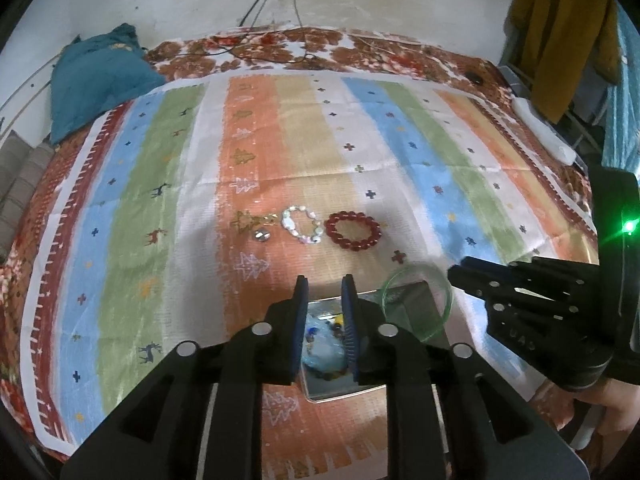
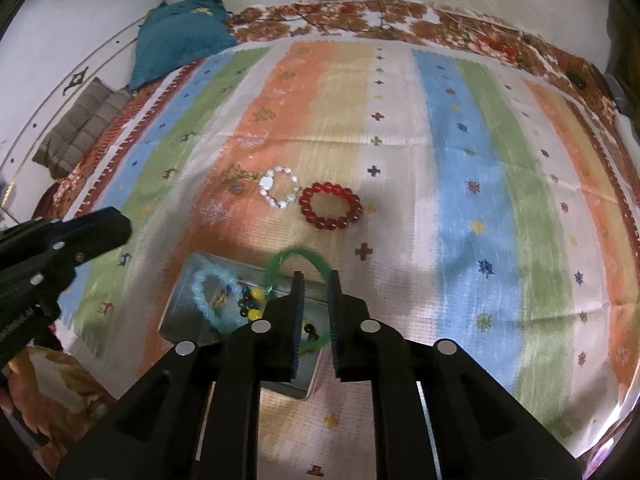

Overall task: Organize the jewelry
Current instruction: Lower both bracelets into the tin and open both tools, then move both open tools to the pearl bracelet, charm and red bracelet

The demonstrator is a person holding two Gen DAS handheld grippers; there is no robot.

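Over the metal tin (image 2: 188,312) on the striped bedspread (image 2: 460,160), the green bangle (image 2: 298,254) is the piece in hand: it leans on the tin's far rim, half in and half out, right at the tips of the right gripper (image 2: 316,276). Its jaws stand narrowly apart, and the picture is smeared there, so I cannot say whether they pinch the bangle or only flank it. Inside the tin lie a pale blue bracelet (image 2: 208,300) and a string of dark and yellow beads (image 2: 250,306).

To finish this well, I would tip the bangle inward so it falls flat on the tin's floor, not against the wall, then part the jaws only once it rests.

Further up the bed wait the red bead bracelet (image 1: 353,230), the pearly bracelet (image 1: 301,225) and a small gold chain with a pendant (image 1: 262,232). The left gripper (image 1: 325,280) hovers above the tin, jaws narrowly apart and holding nothing.
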